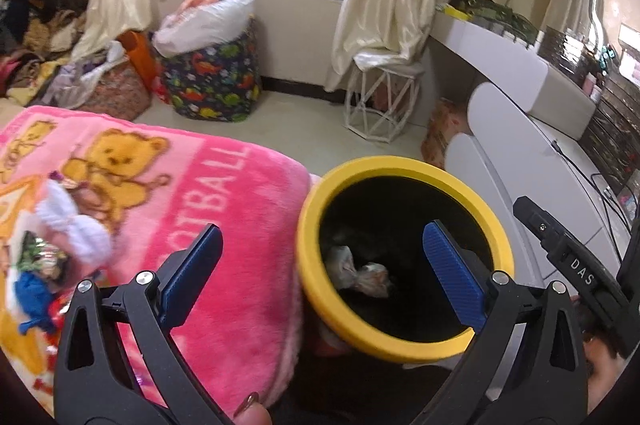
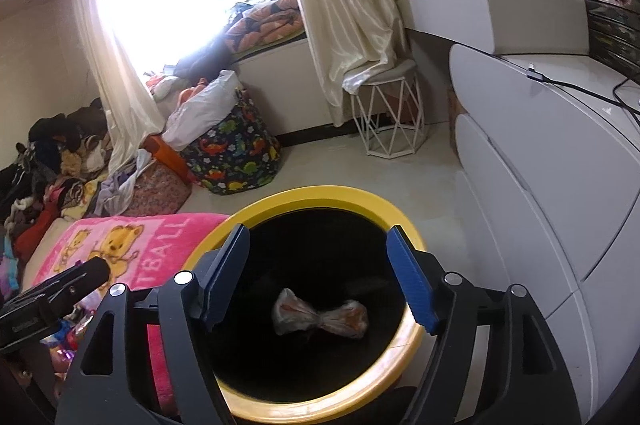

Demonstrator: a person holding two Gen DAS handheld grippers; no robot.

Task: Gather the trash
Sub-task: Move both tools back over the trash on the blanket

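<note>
Currently both tools gape empty: right tool [image 2: 316,281] over the bin [image 2: 412,337]; remaining trash [image 1: 40,265] sits lower left, nearest left tool [image 1: 320,273].

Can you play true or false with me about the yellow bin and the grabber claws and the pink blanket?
1. The yellow-rimmed bin has a crumpled wrapper lying inside it. True.
2. The right gripper is squeezing a piece of trash. False: its fingers are spread apart with nothing between them, above the bin's mouth.
3. The left gripper is open too. True.
4. The pink blanket shows teddy bears. True.
5. The blanket is bare of any litter. False: small bits, including a white fluffy piece and a blue piece, lie on it.
6. The bin stands on top of the white wire stool. False: the stool is far off by the curtain.
</note>
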